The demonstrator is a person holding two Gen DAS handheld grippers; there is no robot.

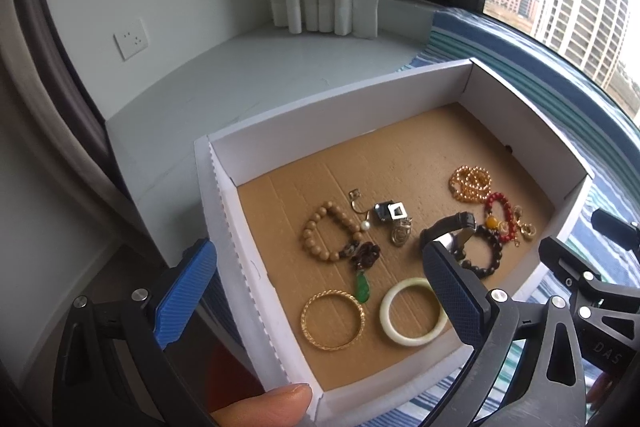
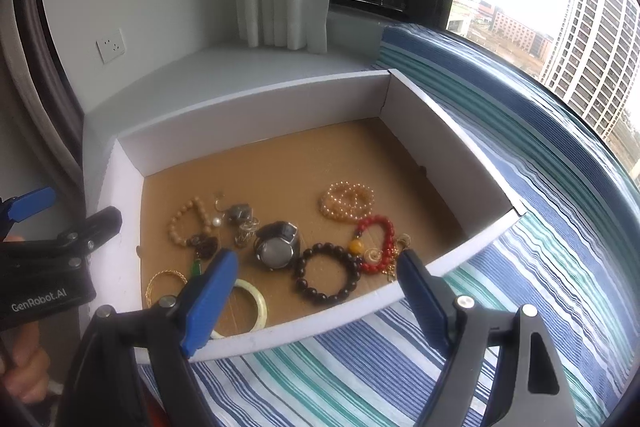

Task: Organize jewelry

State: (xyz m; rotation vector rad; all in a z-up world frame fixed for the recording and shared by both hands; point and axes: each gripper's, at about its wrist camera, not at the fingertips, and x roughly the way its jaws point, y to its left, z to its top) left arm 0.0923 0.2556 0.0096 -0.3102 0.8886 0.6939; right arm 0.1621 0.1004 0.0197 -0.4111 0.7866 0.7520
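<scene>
The jewelry lies together in a shallow white box (image 2: 256, 115) with a brown cardboard floor, and the box rests on a striped cloth (image 2: 360, 367) beside the window. Probably the pieces are gathered there so that each can be picked out one by one.

The right gripper (image 2: 308, 291) hangs over the near wall of the box with its jaws spread wide and nothing between them; the dark bead bracelet (image 2: 328, 275) lies just beyond it, beside the watch (image 2: 276, 245) and the red bead bracelet (image 2: 376, 243). The left gripper (image 1: 316, 291) is also released and holds nothing. It straddles the left wall of the box, one finger outside and one above the floor, near the gold bangle (image 1: 332, 319) and the white bangle (image 1: 412, 311).

The right finger of the left gripper hides part of the watch. The small silver pieces (image 1: 394, 223) are tangled, so I cannot say exactly what they are. A fingertip (image 1: 264, 405) is cut off at the lower edge.
</scene>
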